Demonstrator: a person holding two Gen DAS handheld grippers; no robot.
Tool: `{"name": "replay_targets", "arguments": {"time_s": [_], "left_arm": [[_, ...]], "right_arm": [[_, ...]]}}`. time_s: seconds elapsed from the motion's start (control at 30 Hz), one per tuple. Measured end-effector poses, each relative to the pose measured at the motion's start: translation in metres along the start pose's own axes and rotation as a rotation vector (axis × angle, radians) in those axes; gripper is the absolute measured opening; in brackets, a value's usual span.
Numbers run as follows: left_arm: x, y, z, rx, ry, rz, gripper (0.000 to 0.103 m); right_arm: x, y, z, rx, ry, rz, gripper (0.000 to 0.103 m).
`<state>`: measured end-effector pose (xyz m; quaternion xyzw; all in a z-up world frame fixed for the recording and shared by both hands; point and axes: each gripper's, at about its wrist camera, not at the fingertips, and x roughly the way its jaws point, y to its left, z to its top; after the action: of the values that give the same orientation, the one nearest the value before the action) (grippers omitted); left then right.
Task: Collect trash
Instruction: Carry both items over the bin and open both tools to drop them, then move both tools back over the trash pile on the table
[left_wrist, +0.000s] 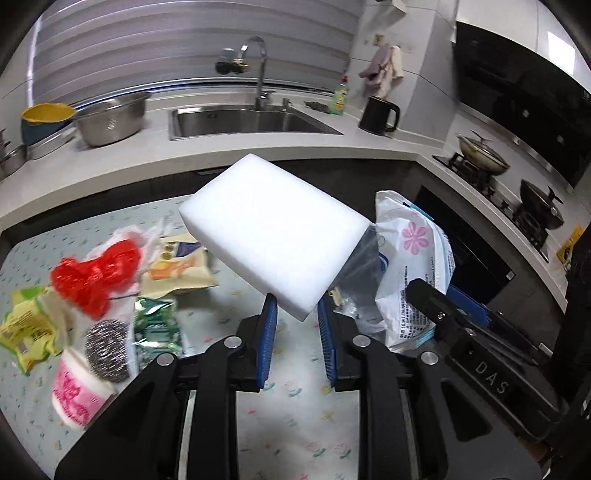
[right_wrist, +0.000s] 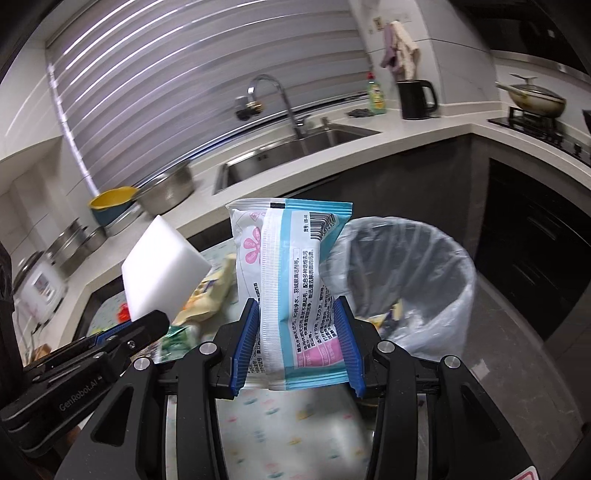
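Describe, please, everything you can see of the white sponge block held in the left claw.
The white sponge block is a plain rectangular slab, foam-like, clean, with sharp edges and no print. The left claw pinches one lower corner between its blue ribbed pads, so the block juts up and tilts in the air above the patterned tablecloth. Nothing else touches it; the right wrist view shows it beside the wipes packet.

Patterned table (left_wrist: 295, 424), red bag (left_wrist: 98, 275), steel scourer (left_wrist: 107, 341), pink cup (left_wrist: 75, 391), wrappers (left_wrist: 29, 325)
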<state>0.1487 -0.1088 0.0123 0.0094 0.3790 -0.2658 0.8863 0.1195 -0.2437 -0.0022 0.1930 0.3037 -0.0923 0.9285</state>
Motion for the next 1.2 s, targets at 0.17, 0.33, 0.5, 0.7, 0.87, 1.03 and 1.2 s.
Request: {"name": "replay_targets", "arguments": {"time_s": [0.17,0.33,0.5,0.7,0.87,1.03,1.2], "left_arm": [[0.060,-0.041,0.018,0.073,0.053,-0.094,0.022],[0.111,-0.064,0.029,0.106,0.106,-0.176,0.023],[0.151,-0.065,0.036,0.111,0.167,-0.212,0.037],[0.158,-0.039,0.039,0.035,0.161,-0.199,0.062],[0.145,-0.020,0.038,0.006,0.131,-0.145,0.064],[0.122,0.002,0.038,-0.042,0.098,-0.074,0.070],[0.090,0.030,0.031,-0.094,0.068,-0.004,0.073]], "right_arm": [[0.018,-0.040,0.015,0.039,-0.004,-0.074,0.041],[0.043,-0.073,0.021,0.071,0.009,-0.133,0.041],[0.062,-0.090,0.022,0.107,0.028,-0.141,0.041],[0.083,-0.090,0.029,0.093,0.041,-0.158,0.043],[0.088,-0.085,0.033,0.102,0.026,-0.143,0.056],[0.079,-0.071,0.037,0.091,0.007,-0.120,0.059],[0.062,-0.042,0.036,0.055,-0.008,-0.065,0.059]]}}
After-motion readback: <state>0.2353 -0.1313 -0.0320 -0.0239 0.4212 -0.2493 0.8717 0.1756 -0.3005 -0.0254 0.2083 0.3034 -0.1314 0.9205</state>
